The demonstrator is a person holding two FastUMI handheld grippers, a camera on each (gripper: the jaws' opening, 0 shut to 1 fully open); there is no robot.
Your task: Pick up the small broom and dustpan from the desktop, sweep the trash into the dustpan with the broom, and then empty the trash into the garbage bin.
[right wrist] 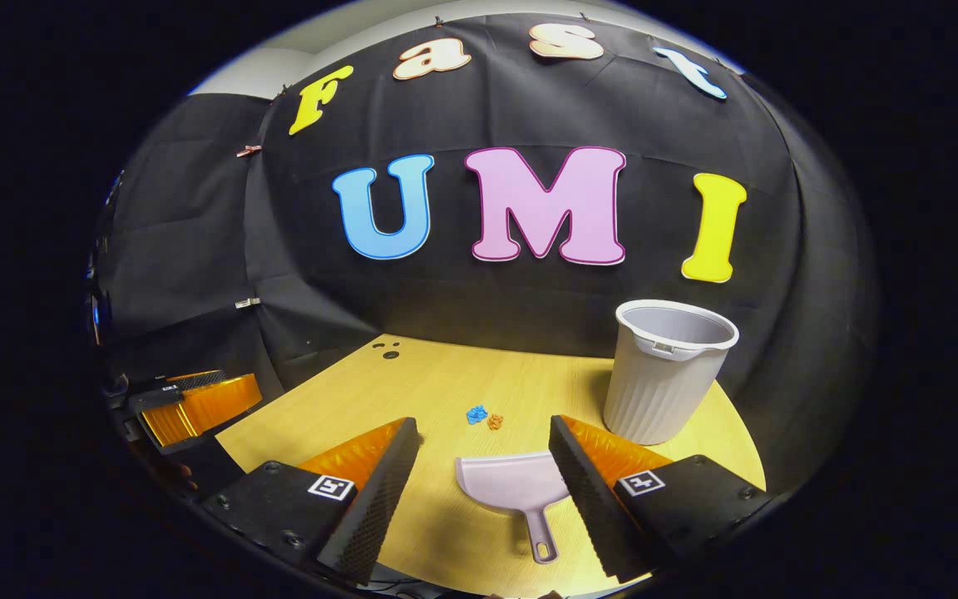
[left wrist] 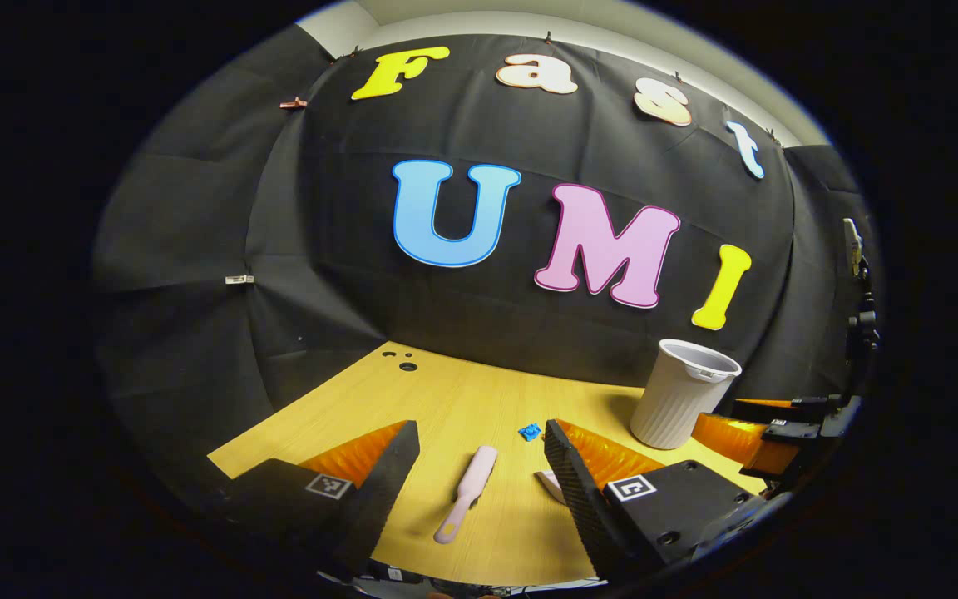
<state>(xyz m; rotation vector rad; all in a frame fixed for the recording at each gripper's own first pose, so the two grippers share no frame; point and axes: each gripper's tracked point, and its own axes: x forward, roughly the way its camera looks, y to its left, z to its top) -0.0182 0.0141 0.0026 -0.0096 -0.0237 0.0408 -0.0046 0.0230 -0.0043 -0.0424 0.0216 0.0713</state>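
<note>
A small pink broom (left wrist: 467, 491) lies flat on the wooden desktop (left wrist: 446, 399), between the open fingers of my left gripper (left wrist: 479, 457), which hovers above it. A pale lilac dustpan (right wrist: 512, 487) lies handle toward me between the open fingers of my right gripper (right wrist: 483, 453); its edge (left wrist: 547, 481) peeks out beside my left gripper's right finger. Small trash bits, blue (right wrist: 476, 413) and orange (right wrist: 495, 422), lie beyond the dustpan; the blue bit (left wrist: 530, 431) lies past the broom. A ribbed grey garbage bin (right wrist: 666, 370) (left wrist: 678, 391) stands at the right rear.
The other gripper appears at the far right of the left gripper view (left wrist: 778, 437) and at the far left of the right gripper view (right wrist: 188, 403). Cable holes (right wrist: 387, 351) mark the desktop's back left corner. Black cloth walls close the back and sides.
</note>
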